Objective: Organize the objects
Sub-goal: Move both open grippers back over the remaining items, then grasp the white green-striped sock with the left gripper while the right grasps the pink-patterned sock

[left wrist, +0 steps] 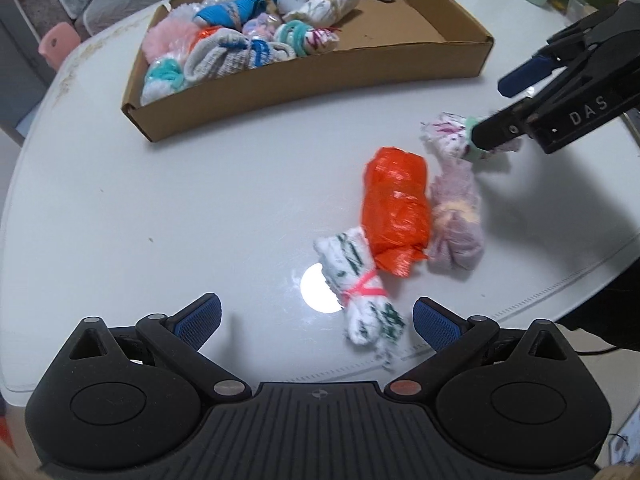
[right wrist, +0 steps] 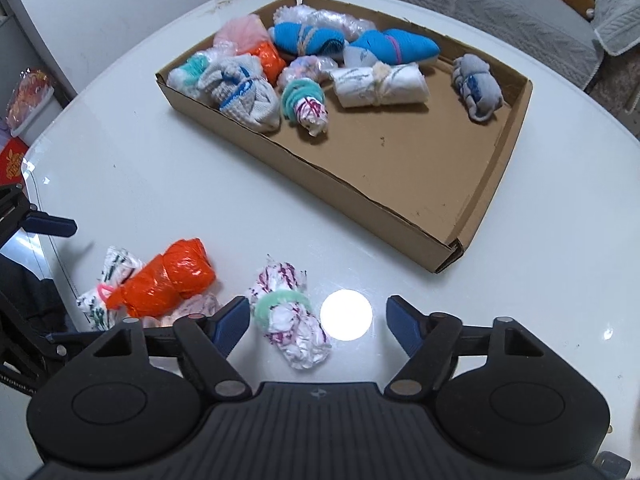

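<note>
On the white table [right wrist: 132, 168], the cardboard tray [right wrist: 404, 216] serves as my landmark: its far-left half is packed with rolled bundles, among them two blue ones, a grey knit roll and a white roll, while the brown floor at its near-right end lies bare. Four more bundles sit loose on the table on the near side of the tray. The largest is the orange plastic-wrapped bundle [left wrist: 396, 208], touching the pale pink bundle [left wrist: 456, 224] on one side and the green-printed white bundle [left wrist: 360, 292], tied with a pink band, on the other. Closer to the tray's near-right corner lies the purple-printed white bundle [right wrist: 290, 316] with a mint band around its middle. My right gripper [right wrist: 318, 322] is spread wide around that bundle, its left pad just beside the mint band and the other pad well clear. Raised letters reading "DAS" show on its black body in the left wrist view. My left gripper [left wrist: 316, 322] is also spread wide, low over the table, the green-printed bundle between its blue pads, untouched.
</note>
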